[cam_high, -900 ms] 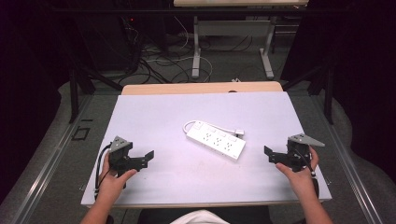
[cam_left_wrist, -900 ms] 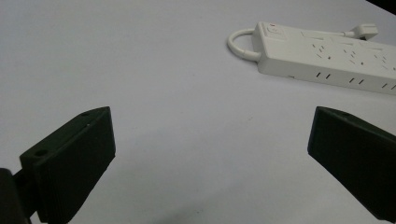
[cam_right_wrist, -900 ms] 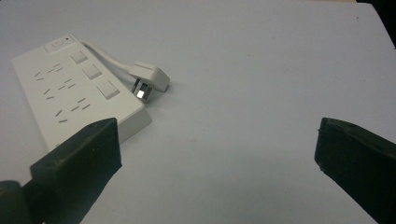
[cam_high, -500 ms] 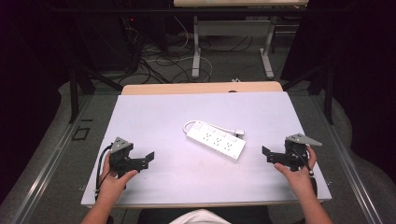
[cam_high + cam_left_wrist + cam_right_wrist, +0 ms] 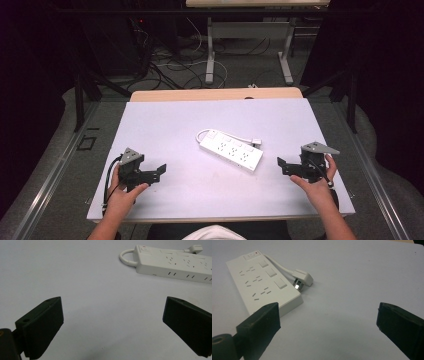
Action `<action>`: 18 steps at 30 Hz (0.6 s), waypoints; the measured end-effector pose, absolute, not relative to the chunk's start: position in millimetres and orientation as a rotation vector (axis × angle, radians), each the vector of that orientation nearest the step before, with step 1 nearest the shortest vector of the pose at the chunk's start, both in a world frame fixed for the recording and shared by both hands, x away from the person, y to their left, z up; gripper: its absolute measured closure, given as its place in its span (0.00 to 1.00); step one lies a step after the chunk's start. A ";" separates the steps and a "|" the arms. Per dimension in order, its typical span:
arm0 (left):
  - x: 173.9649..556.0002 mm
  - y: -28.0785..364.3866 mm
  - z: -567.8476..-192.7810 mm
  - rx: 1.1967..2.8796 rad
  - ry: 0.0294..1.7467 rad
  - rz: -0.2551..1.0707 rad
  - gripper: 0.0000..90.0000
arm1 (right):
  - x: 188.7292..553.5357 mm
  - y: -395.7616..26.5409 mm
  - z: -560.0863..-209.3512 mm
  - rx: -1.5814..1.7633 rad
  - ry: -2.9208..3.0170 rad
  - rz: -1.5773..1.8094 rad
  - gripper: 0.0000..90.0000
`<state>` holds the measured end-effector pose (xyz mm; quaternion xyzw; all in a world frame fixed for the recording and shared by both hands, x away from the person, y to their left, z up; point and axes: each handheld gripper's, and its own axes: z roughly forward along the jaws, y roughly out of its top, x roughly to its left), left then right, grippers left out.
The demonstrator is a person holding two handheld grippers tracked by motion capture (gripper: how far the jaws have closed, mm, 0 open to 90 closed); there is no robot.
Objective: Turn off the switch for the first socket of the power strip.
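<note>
A dim room with dark curtains is surrounding a pale grey table [image 5: 165,125], and behind its wooden far edge cables [image 5: 170,65] are trailing over the floor between the metal legs of another desk [image 5: 210,50]. A white power strip [image 5: 231,154] is lying flat near the middle of the table, angled so that one end is pointing toward the right front; its short white cord [image 5: 227,134] is looping out of the far-left end and running along the far side to a plug [image 5: 256,142] that is resting on the table just beside the strip. The left gripper [image 5: 159,172] is sitting low over the front-left part of the table with its jaws spread wide and gripping nothing; in the left gripper view the two black jaws are framing bare tabletop, with the power strip [image 5: 175,263] lying well ahead and to the right. The left hand [image 5: 122,192] is wrapping the gripper body from behind, forearm coming in from the bottom edge, jaws pointing toward the centre. The right gripper [image 5: 282,166] is holding near the front-right edge, its jaws also standing wide apart and empty, aimed leftward at the strip. In the right gripper view the near end of the power strip [image 5: 262,285] is lying just beyond the left jaw, apart from it, with the plug [image 5: 302,278] beside it. The right hand [image 5: 317,182] is gripping from behind.
</note>
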<state>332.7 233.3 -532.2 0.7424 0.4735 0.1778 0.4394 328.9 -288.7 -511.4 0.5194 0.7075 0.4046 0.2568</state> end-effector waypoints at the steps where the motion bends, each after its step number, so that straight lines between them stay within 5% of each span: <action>1: 332.6 233.3 -532.2 1.844 1.176 0.442 0.04 | 328.9 -288.7 -511.4 1.409 1.920 1.098 0.05; 18: 331.7 232.9 -532.0 1.846 1.177 0.440 0.05 | 331.6 -262.9 -496.8 1.373 2.023 1.051 0.18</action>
